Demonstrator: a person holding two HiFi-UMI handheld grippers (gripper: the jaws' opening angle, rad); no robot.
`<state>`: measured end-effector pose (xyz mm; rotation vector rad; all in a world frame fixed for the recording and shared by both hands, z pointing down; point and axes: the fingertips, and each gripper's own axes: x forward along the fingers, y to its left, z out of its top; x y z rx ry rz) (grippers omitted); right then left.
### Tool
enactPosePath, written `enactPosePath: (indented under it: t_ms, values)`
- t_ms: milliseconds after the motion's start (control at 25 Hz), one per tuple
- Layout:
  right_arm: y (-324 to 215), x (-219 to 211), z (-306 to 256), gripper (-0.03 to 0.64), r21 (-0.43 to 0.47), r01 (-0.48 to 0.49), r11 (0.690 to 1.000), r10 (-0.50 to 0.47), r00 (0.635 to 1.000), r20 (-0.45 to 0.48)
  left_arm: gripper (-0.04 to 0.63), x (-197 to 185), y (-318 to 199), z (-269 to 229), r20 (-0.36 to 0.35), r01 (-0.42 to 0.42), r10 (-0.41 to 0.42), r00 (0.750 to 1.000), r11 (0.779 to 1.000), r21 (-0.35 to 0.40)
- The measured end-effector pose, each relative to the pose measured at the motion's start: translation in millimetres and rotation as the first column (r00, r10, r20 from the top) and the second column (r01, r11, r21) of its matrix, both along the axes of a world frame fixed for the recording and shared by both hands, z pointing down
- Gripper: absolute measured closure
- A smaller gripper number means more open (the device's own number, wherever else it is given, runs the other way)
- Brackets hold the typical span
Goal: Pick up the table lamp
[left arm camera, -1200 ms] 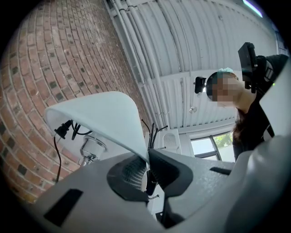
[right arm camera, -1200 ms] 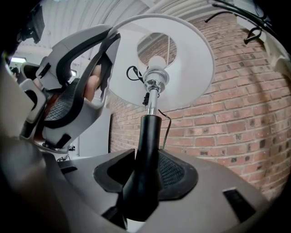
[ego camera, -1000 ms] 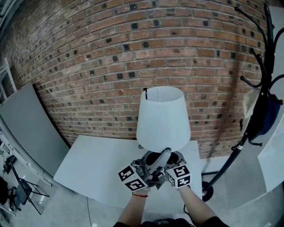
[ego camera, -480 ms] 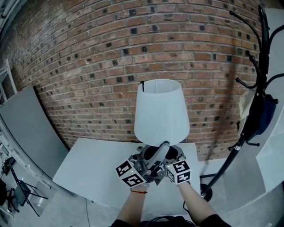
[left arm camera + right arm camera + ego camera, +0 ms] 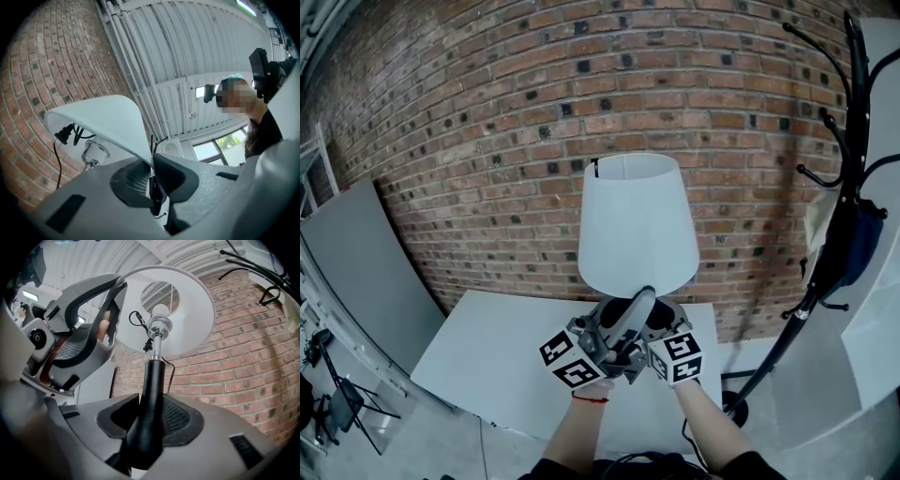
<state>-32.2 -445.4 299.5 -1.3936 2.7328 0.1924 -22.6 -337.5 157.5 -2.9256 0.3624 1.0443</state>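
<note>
The table lamp has a white cone shade (image 5: 637, 225) and a black stem (image 5: 151, 390). It hangs upright above the white table (image 5: 487, 356), held from below by both grippers. My left gripper (image 5: 639, 305) is shut on the lower rim of the shade (image 5: 101, 122), with the rim pinched between its pads (image 5: 152, 171). My right gripper (image 5: 662, 326) is shut on the stem, which stands between its two pads (image 5: 149, 420). The bulb socket (image 5: 159, 324) and a thin black cord (image 5: 63, 136) show under the shade. The grippers hide the lamp's base.
A brick wall (image 5: 487, 141) rises right behind the table. A black coat stand (image 5: 848, 187) with a dark blue bag (image 5: 862, 248) is at the right. A grey panel (image 5: 356, 272) leans at the left. A person (image 5: 265, 126) stands behind the left gripper.
The lamp and both grippers have risen together; the shade sits higher against the wall. Both grips look unchanged.
</note>
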Motion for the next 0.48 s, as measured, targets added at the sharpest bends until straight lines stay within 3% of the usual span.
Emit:
enactPosePath:
  t_ms: [480]
  values:
    - [-1,-4,-25,0.459,0.043,0.017,0.999,-0.017,1.0,0.013,0.569,-1,-1,-22,0.0,0.031,-0.031,1.0,0.999,0.022]
